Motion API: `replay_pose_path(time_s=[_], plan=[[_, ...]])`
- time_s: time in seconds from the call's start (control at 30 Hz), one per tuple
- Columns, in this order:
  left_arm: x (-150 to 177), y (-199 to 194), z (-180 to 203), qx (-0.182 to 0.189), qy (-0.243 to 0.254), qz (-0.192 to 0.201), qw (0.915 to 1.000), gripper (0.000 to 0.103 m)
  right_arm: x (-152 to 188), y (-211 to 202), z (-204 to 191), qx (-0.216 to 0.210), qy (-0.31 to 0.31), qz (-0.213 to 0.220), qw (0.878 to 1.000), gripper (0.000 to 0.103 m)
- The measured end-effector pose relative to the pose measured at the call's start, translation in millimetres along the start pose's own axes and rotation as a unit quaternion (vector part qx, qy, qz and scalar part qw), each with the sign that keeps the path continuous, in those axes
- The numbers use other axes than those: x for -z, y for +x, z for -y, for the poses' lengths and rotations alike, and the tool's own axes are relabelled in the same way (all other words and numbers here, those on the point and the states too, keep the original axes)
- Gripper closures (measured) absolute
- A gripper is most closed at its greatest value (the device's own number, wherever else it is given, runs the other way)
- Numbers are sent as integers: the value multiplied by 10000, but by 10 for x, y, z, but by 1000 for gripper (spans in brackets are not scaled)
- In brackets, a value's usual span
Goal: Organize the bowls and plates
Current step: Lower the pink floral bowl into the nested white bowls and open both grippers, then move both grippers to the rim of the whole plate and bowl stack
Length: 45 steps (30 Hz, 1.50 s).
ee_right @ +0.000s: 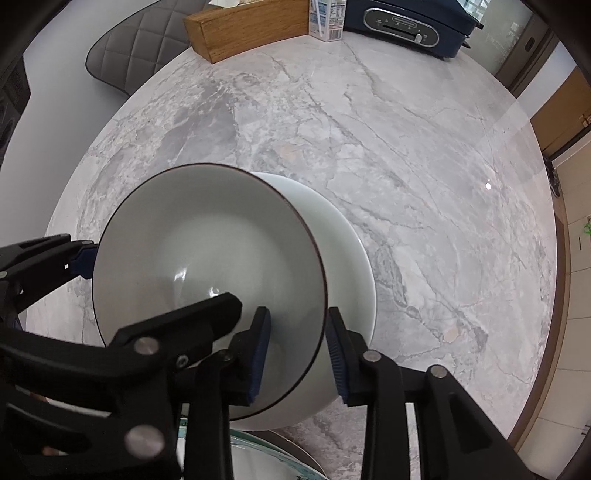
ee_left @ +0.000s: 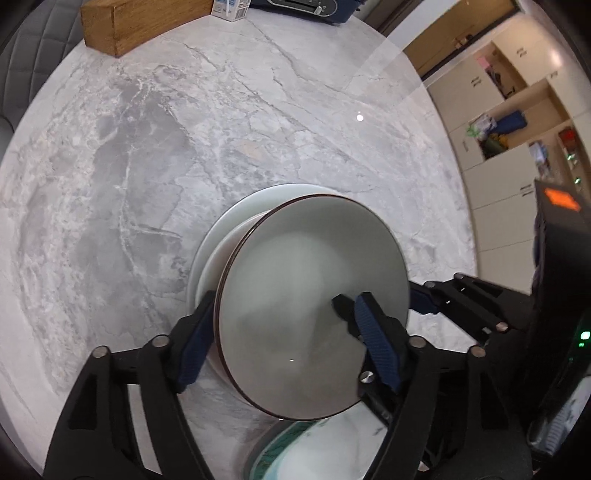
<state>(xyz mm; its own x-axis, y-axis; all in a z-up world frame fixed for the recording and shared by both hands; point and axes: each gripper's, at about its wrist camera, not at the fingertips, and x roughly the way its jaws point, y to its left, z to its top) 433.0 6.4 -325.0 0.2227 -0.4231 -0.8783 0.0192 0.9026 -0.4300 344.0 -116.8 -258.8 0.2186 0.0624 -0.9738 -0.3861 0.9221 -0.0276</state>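
Note:
A grey bowl (ee_left: pixel 306 280) (ee_right: pixel 207 258) with a thin dark rim sits nested in a larger white bowl (ee_left: pixel 210 236) (ee_right: pixel 351 266) on the marble table. My left gripper (ee_left: pixel 284 336) is open and straddles the grey bowl's rim, one blue pad outside and one inside, neither pressing. My right gripper (ee_right: pixel 299 352) is open too, with the opposite side of the rim in the gap between its pads. In the right wrist view, one of the left gripper's fingers (ee_right: pixel 83 258) shows outside the bowl's far rim. In the left wrist view, one of the right gripper's fingers (ee_left: pixel 428 295) shows likewise.
A plate with a teal pattern (ee_left: pixel 291 450) (ee_right: pixel 258 458) lies at the near table edge below the grippers. At the table's far side stand a wooden box (ee_right: pixel 243 29), a milk carton (ee_right: pixel 327 18) and a dark blue appliance (ee_right: pixel 402 26). A grey chair (ee_right: pixel 129 51) stands beyond the table (ee_right: pixel 406 147).

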Motion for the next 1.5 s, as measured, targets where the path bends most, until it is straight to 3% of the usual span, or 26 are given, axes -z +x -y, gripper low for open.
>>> replay_pose_path(time_s=[0.17,0.3,0.47,0.77,0.97,1.1,1.27,1.33,1.4,1.5], plan=[[-11,18,47,-12,32,-14,10000,23,41,-7,42,-149,113,29,9998,62],[11,-29,-32,233,-275,3,9993,22,60,-60,82,-365,219,135,9990,48],[39,-183,-124,481,-586,137,9970,18,66,-187,141,-473,287,320,9980,41],[23,-466,-199,775,-628,488,9938,16,100,-185,223,-559,385,320,9972,41],[115,-577,-434,422,-562,602,9957,16,145,-312,382,-630,545,457,9955,40],[285,-523,-799,377,-839,508,9945,16,188,-372,703,-1110,967,491,9879,37],[414,-379,-1105,358,-985,312,9940,16,223,-301,909,-1277,1224,373,9835,37],[433,-334,-1175,330,-1043,282,9936,16,235,-234,946,-1340,1314,288,9818,37],[440,-294,-1200,526,-1072,269,9925,16,242,-177,953,-1365,1348,243,9811,37],[429,-248,-1109,679,-850,243,9938,16,242,-99,937,-1418,1350,163,9805,37]])
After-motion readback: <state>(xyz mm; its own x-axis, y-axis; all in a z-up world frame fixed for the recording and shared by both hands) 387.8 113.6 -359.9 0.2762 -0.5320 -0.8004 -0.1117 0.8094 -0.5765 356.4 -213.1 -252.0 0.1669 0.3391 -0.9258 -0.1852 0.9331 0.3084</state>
